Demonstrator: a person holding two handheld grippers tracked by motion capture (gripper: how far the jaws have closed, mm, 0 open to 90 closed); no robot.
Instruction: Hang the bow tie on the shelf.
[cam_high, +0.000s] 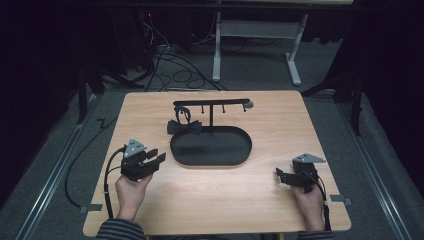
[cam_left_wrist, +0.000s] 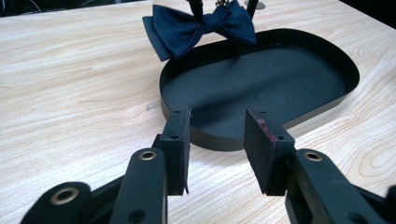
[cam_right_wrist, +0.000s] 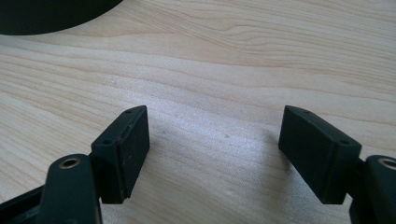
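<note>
Left gripper (cam_left_wrist: 217, 140) stands half open, nothing between its pads, aimed at the black tray (cam_left_wrist: 327, 51); the navy bow tie (cam_left_wrist: 201, 28) sits beyond it at the tray's far rim, probably hanging from the rack (cam_high: 212, 105). Right gripper (cam_right_wrist: 215, 154) gapes wide over bare pale wooden bench (cam_right_wrist: 210, 70). From above, dark room and floor cables (cam_high: 175, 75).

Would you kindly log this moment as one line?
left gripper: open, facing bow tie | right gripper: open, over table | bow tie: on stand above tray
</note>
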